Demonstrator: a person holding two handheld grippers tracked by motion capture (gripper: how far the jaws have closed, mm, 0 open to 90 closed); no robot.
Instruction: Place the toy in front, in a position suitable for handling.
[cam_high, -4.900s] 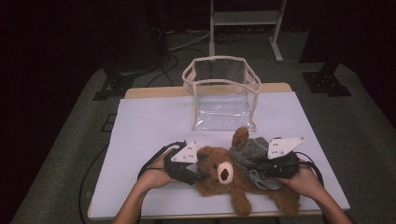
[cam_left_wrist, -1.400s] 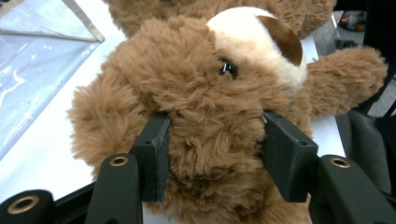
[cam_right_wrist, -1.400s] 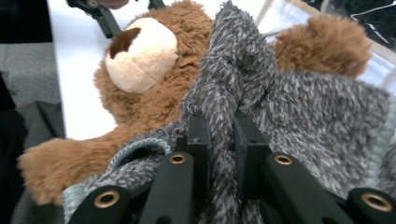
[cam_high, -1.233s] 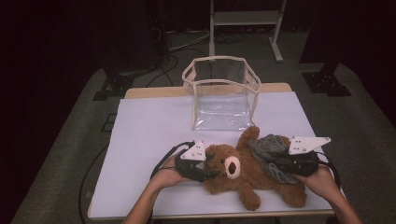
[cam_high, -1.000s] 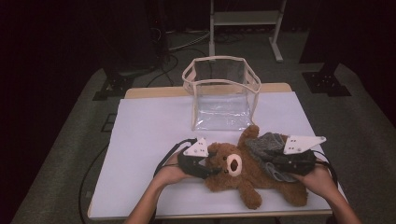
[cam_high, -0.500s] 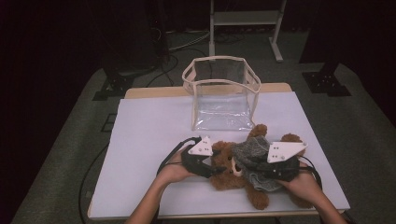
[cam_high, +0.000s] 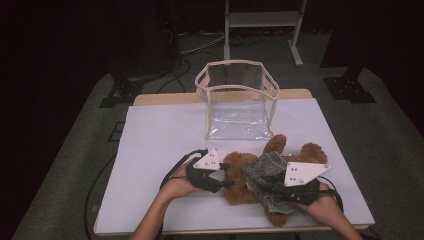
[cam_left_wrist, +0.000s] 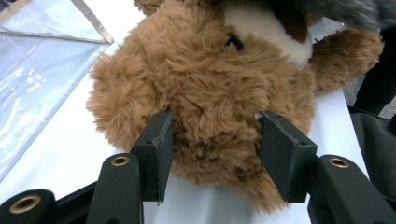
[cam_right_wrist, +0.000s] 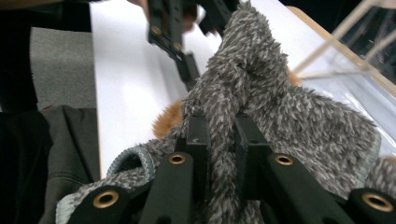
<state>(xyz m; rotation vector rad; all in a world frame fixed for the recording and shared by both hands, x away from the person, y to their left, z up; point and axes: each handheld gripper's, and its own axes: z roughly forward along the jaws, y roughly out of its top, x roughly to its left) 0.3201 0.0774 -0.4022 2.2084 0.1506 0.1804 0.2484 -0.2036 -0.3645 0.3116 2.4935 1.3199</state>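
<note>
Item 1, teddy bear (cam_high: 242, 177): brown plush, lying on the white table (cam_high: 160, 135) at its near right part, head toward the left, legs reaching far and right; its head sits between the 2 jaws of the left gripper (cam_high: 220, 175). In the left gripper view the left gripper (cam_left_wrist: 212, 140) stands partly open with both pads pressed into the fur at either side of the teddy bear (cam_left_wrist: 201, 79); these jaws opened a little and have just been closing again, the head between them throughout. Item 2, grey knitted garment (cam_high: 267, 175): draped over the bear's body and pinched by the right gripper (cam_high: 272, 185). In the right gripper view the right gripper (cam_right_wrist: 219, 135) is nearly closed, a fold of the grey knitted garment (cam_right_wrist: 280, 107) squeezed between its jaws. Change against 1 second ago: the garment then lay at the bear's right side with the right gripper farther right; both now sit farther left, the knit covering the bear's middle up toward the head. The bear itself lies slightly farther right than before. Item 3, clear bag (cam_high: 237, 107): upright, open-topped, cream-trimmed, just beyond the bear at the table's far middle, unmoved.
</note>
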